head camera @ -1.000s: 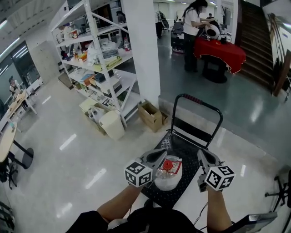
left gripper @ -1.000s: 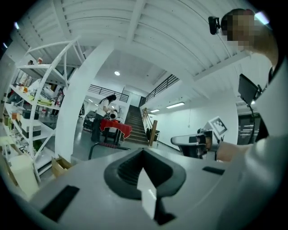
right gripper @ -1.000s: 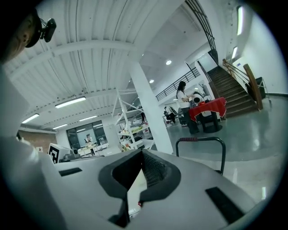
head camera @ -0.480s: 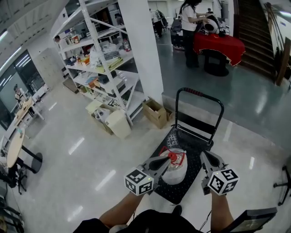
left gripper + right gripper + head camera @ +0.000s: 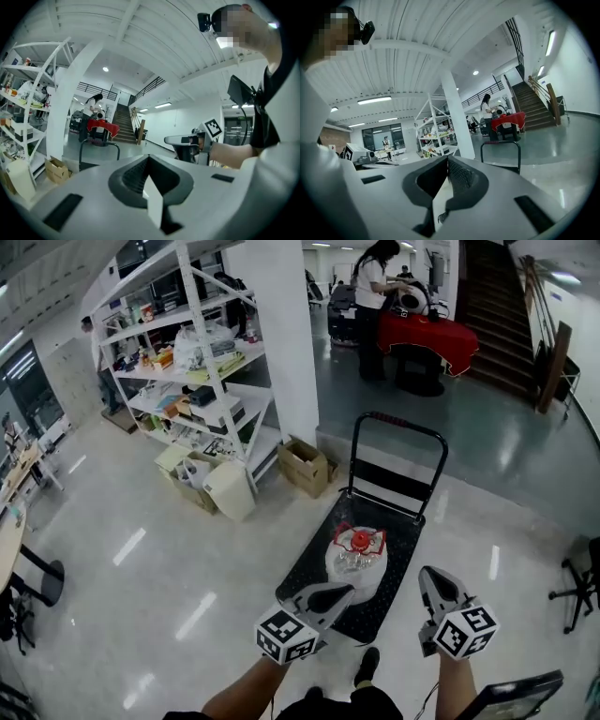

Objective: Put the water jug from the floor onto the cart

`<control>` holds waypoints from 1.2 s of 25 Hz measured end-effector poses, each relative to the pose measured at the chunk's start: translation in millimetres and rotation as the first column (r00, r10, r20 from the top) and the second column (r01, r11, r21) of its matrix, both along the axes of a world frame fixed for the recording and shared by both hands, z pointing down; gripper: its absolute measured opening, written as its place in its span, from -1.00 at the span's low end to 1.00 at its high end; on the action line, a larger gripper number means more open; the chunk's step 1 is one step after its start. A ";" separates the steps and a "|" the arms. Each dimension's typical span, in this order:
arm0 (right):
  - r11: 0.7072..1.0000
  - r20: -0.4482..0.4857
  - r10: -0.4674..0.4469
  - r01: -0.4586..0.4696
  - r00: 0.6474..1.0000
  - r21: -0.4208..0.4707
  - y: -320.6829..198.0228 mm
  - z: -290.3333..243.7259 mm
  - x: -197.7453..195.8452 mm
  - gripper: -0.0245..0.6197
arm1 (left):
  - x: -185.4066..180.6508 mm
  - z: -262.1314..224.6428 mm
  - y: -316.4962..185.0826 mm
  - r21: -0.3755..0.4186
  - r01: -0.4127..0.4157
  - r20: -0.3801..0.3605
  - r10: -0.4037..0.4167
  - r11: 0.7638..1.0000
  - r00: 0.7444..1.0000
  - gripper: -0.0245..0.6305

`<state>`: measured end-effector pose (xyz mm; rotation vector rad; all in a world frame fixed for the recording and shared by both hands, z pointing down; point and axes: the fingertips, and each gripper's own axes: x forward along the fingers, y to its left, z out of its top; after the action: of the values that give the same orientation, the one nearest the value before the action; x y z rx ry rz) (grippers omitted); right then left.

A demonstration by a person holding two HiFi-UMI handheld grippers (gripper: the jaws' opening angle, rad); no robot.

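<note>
The water jug [image 5: 356, 560], clear with a red cap and red handle, stands upright on the black deck of the cart [image 5: 317, 573], near its middle. The cart's push handle [image 5: 395, 427] rises at the far end. My left gripper [image 5: 343, 593] hovers just short of the jug, at the cart's near left corner, shut and empty. My right gripper [image 5: 428, 574] hangs to the right of the cart over the floor, also shut and empty. In the left gripper view the jaws [image 5: 149, 159] are closed, as are those in the right gripper view [image 5: 446, 161]. Neither gripper view shows the jug.
A white pillar [image 5: 282, 343] and a loaded white shelving rack [image 5: 187, 352] stand to the left of the cart. A cardboard box [image 5: 303, 465] and a white bin [image 5: 231, 489] sit by them. A person works at a red-draped table [image 5: 427, 334] beyond; stairs [image 5: 492, 306] rise behind.
Both grippers have drawn back from the jug's sides toward me and stand apart from it. The jug stays on the cart, and the view has backed away.
</note>
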<state>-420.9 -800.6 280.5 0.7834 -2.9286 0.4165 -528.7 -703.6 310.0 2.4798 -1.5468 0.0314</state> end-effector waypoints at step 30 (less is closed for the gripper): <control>0.999 -0.050 -0.011 0.013 0.999 0.037 322.8 10.1 290.2 -0.91 | 307.0 -25.8 284.7 -0.026 -0.067 -0.051 0.066 0.997 0.997 -0.92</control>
<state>-130.7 -477.7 290.6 0.7687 -2.9009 0.3370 -221.7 -418.9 284.2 2.4904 -1.4345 0.0016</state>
